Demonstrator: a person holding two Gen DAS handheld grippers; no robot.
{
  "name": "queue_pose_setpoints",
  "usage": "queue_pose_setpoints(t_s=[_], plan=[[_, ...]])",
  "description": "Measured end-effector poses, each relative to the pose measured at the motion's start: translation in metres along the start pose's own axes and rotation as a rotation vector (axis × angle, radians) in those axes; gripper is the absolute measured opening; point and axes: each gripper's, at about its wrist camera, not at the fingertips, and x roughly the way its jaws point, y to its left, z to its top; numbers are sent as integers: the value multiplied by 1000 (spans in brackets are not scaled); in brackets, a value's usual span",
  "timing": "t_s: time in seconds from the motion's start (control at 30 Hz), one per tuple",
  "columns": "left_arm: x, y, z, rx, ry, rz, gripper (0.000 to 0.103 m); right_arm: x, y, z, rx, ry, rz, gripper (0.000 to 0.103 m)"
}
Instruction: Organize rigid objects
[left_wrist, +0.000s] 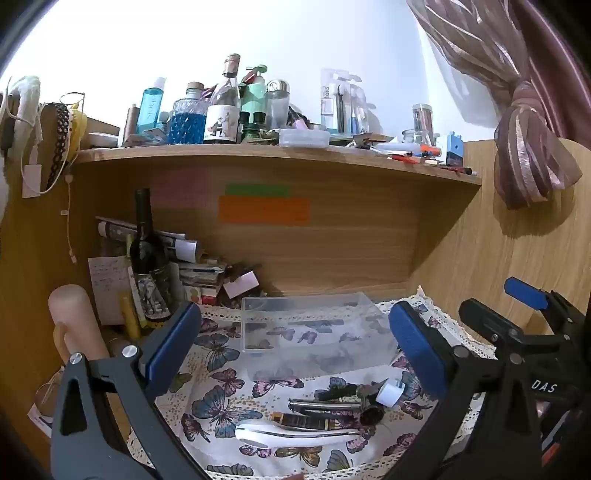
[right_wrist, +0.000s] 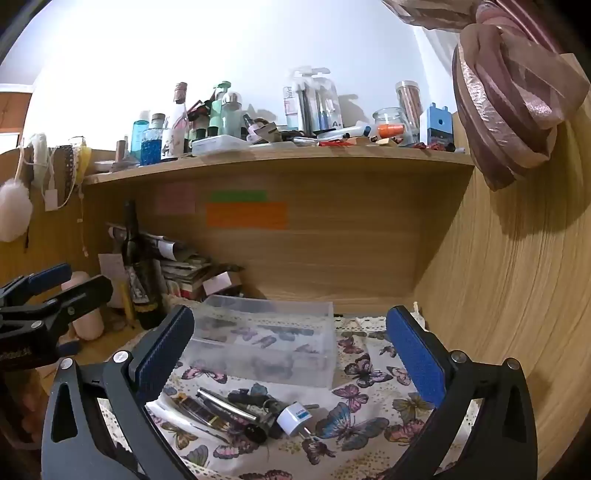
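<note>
While nothing has yet been lifted, the loose rigid items lie in a tight heap on the butterfly cloth (right_wrist: 369, 373) covering the counter, just in front of the clear plastic bin (right_wrist: 266, 332), which looks empty. In the heap: a white adapter plug (right_wrist: 293, 419) with a blue label, a metal tube (right_wrist: 227, 404), a dark patterned stick (right_wrist: 197, 411) and a dark lumpy piece (right_wrist: 247, 398) that I cannot identify through the fisheye blur. Seen from the left wrist, a white curved handle (left_wrist: 295, 435) lies nearest the camera, touching or nearly touching the same heap.

Left tongs (left_wrist: 295, 347): jaws spread wide, nothing between them, hovering above the cloth and tilted slightly down toward the bin. Right tongs (right_wrist: 290, 349): likewise wide and empty, same slight downward tilt, beside the left pair.

Outward: a dark wine bottle (left_wrist: 147, 258) and stacked papers stand in the left corner; the shelf (left_wrist: 277, 155) above is crowded with bottles and jars.

Risks, as judgement:
- Items overlap, so closing on one may drag or flick its neighbour.
- The round tube could roll out of flat pads.
- The light bin may slide on the cloth if nudged.
- The cloth could bunch under a low approach.
</note>
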Motion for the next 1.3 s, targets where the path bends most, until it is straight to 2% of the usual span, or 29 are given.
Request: queue_pose_setpoints(t_s=[1.3], plan=[[1, -7, 1, 17, -27, -20, 103, -6, 0, 4, 12, -38, 10, 103]])
